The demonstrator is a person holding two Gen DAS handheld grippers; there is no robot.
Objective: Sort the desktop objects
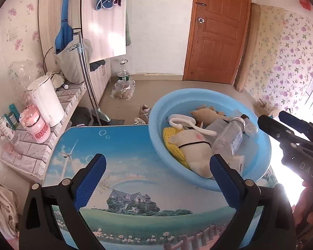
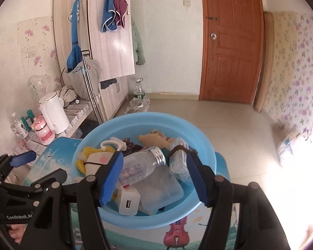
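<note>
A light-blue basin (image 1: pixel 198 92) (image 2: pixel 135 116) stands on the right part of a picture-printed table (image 1: pixel 135 179). In it lie a clear plastic bottle (image 1: pixel 229 139) (image 2: pixel 139 166), a cream plush toy (image 1: pixel 194 145) on yellow netting, a white charger (image 2: pixel 128 204), a clear box (image 2: pixel 162 189) and other small items. My left gripper (image 1: pixel 157 162) hangs open over the bare tabletop, just left of the basin, with nothing between its fingers. My right gripper (image 2: pixel 154 158) is open above the basin. The bottle lies below its gap, and the pads do not press on it.
Left of the table, a tiled ledge holds a white kettle (image 1: pixel 46 100), a pink cup (image 1: pixel 36 125) and small bottles. On the floor beyond are shoes (image 1: pixel 144 112), a large water bottle (image 1: pixel 123 73) and a plastic bag. A wooden door (image 1: pixel 219 31) stands shut at the back.
</note>
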